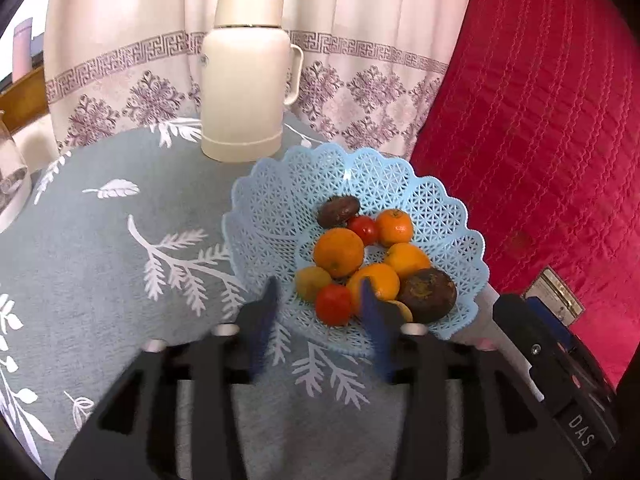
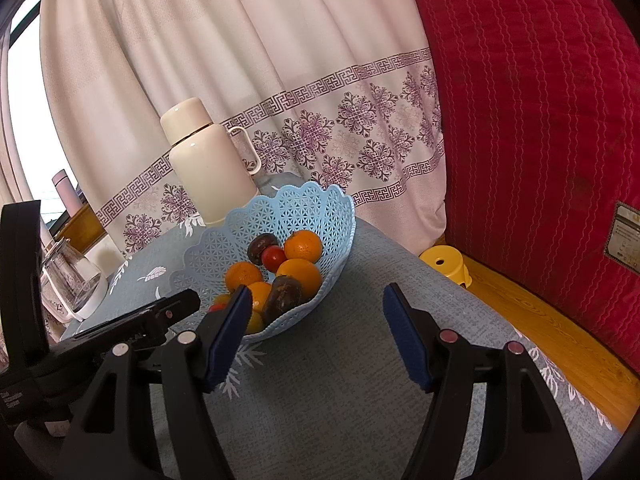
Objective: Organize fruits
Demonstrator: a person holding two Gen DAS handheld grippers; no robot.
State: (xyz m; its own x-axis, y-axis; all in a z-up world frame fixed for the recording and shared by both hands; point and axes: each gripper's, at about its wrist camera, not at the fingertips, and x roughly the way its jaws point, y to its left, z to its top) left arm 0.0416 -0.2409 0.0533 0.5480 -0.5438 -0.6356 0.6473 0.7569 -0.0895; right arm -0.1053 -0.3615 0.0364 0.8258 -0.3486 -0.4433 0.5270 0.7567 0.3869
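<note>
Blue lattice plastic: fruit basket [image 1: 280, 200], scalloped rim, sits on the grey leaf-print tablecloth [image 1: 120, 280], just in front of the cream thermos [image 1: 246, 80].
Fruit: all visible pieces are inside the basket. Oranges [image 1: 338, 252] in the middle, red tomatoes [image 1: 333, 305] front and centre, a small yellow fruit [image 1: 312, 282] at the near left, dark brown fruits [image 1: 428, 294] at near right and far back.
Loose fruit: none seen on the cloth in either view.
Left gripper [image 1: 320, 312]: jaws apart, holding nothing; tips hover at the basket's near rim, the front tomato roughly between them. Contact with fruit: cannot tell.
Right gripper [image 2: 316, 320]: jaws spread wide, nothing between them; over bare cloth just right of the basket [image 2: 320, 216], not touching it.
Step (judgement): looks like a late stage, or a pick out of the basket about to start; the task line does not say which way the fruit goes.
Next move (judgement): if picking, the left tool lowers onto the front tomato and closes gently, since it is soft and round and packed against an orange. The right tool could steady the rim.
Risk (judgement): light basket may slide or tip if the rim is pushed; neighbours may roll.
Background: patterned curtain [image 2: 240, 60], red quilted cushion [image 2: 540, 120], glass jug [image 2: 68, 280] at the table's left edge, yellow stool [image 2: 448, 266] on the floor.
</note>
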